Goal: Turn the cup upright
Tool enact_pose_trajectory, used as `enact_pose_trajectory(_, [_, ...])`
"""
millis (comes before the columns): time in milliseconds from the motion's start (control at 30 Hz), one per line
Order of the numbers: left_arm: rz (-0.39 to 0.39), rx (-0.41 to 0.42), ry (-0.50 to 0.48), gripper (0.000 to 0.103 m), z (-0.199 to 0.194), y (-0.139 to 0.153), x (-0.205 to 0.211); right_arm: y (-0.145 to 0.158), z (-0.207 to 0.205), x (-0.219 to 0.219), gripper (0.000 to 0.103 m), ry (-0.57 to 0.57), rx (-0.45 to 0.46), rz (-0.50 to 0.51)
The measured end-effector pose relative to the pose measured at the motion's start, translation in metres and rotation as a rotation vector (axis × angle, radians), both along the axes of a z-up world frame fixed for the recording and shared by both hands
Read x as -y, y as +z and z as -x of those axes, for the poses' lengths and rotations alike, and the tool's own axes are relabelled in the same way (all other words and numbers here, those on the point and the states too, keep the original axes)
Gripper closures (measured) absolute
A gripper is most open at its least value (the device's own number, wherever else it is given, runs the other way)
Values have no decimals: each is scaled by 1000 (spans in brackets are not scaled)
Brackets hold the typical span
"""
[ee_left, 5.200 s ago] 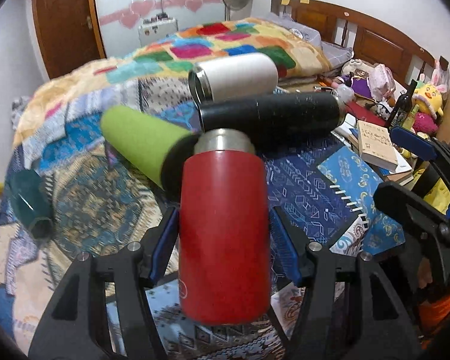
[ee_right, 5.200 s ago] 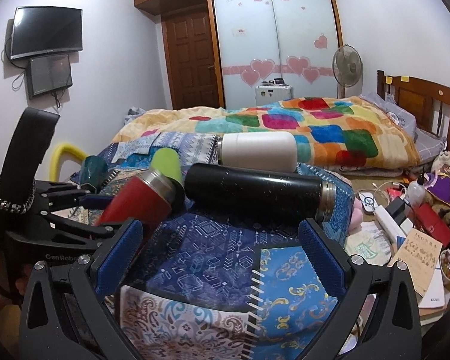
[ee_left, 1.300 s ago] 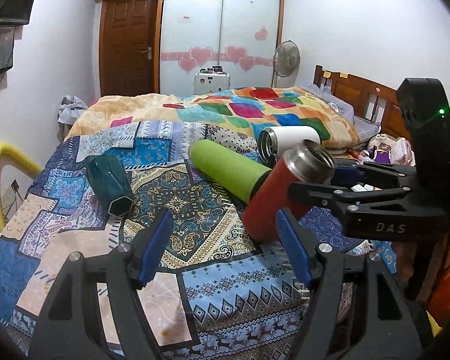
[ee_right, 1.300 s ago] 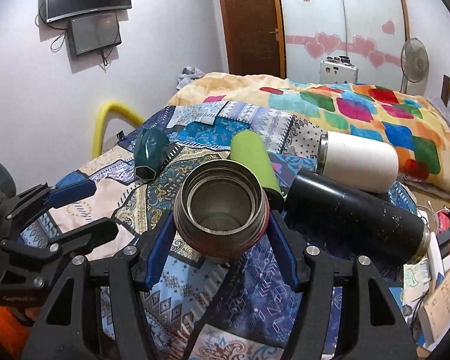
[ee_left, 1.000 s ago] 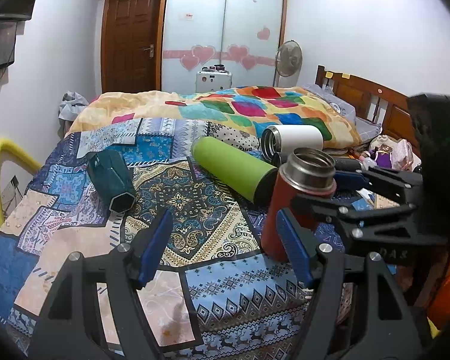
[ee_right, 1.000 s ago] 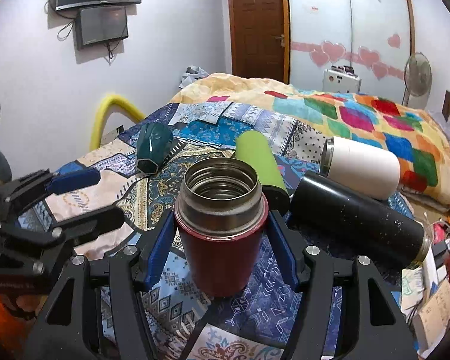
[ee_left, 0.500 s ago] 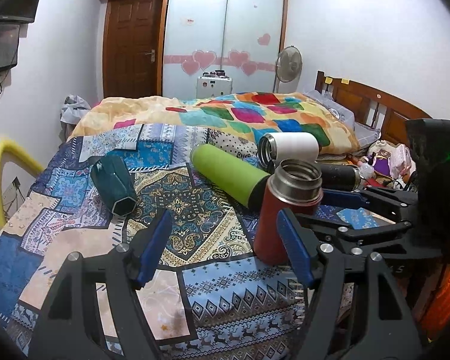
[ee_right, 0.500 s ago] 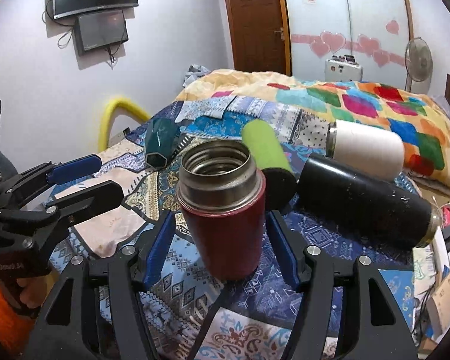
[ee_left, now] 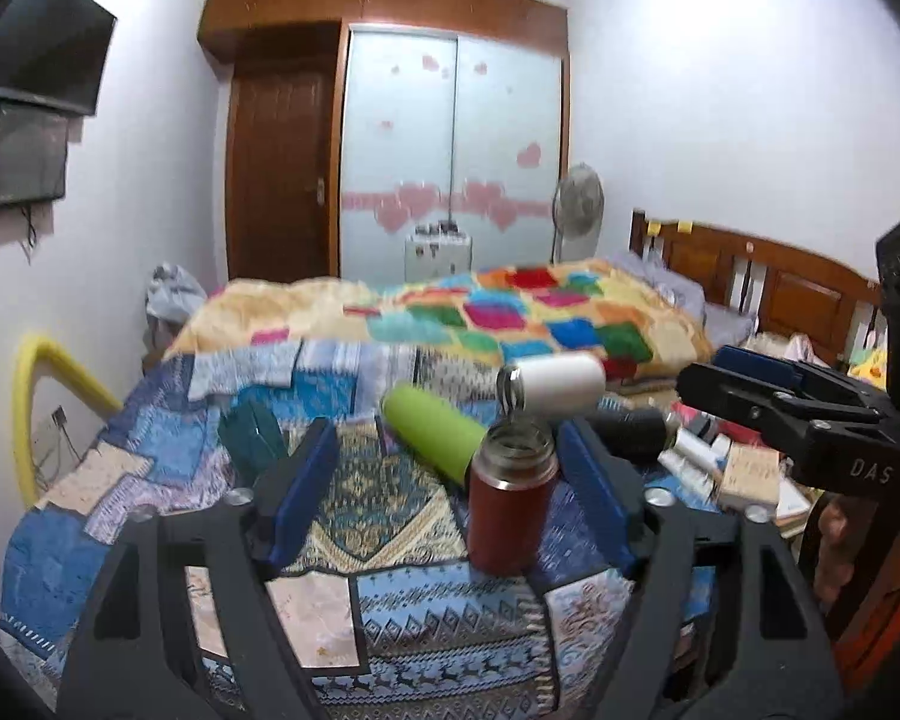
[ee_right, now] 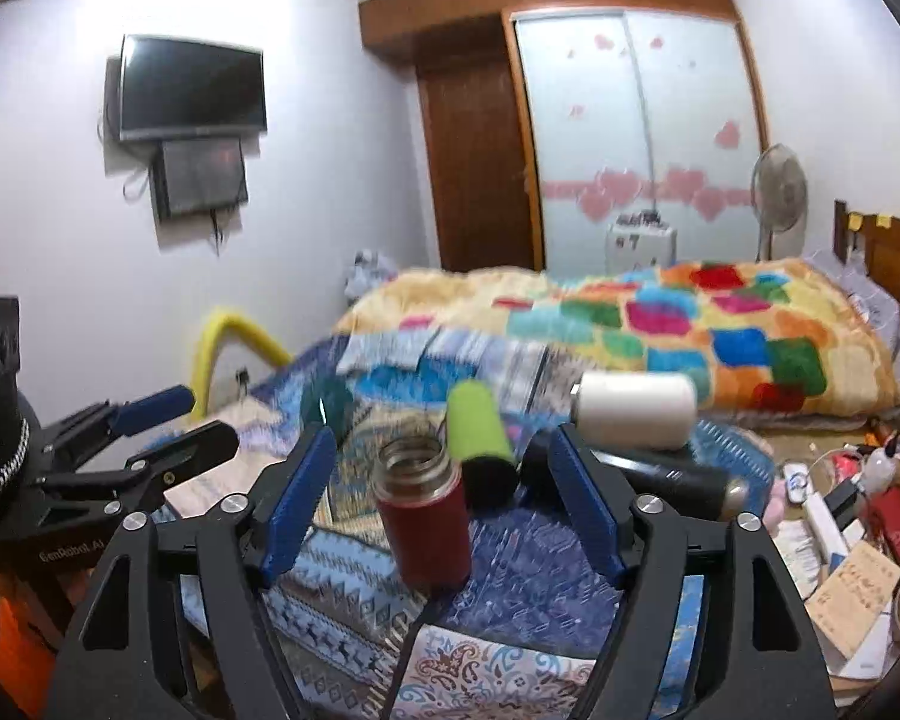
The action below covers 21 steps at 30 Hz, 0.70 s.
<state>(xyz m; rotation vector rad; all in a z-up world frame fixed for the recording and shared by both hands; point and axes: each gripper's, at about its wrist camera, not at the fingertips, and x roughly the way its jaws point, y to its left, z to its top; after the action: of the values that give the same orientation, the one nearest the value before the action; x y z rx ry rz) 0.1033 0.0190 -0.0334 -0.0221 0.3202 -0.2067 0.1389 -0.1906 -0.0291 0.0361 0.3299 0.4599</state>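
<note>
Patterned bedspread (ee_right: 498, 606): red cup (ee_right: 424, 519) stands upright, mouth up, between the released right tongs (ee_right: 435, 498); left tongs (ee_left: 450, 492) likewise released. Retreat straight back, avoiding the cup.

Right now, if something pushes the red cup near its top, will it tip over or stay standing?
The red cup would probably tip: it stands tall and narrow on a soft quilt, poor footing. Its open steel mouth looks empty, so it is likely light. Once down, its round body may roll toward the green bottle. Both the right gripper and the left gripper are open, not steadying it.
</note>
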Motion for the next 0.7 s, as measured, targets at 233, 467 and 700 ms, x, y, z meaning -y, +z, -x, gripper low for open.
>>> enact_pose_trajectory(233, [-8,151,51,12,45,32,11,21,35,9,27,-30,100,-46])
enact_pose_trajectory(467, [4,201,64,5,73,42,14,25,56,11,11,-78,172,-60])
enact_pose_trajectory(700, [32,209,76,0,88,44,14,21,66,14,0,-110,187,-64])
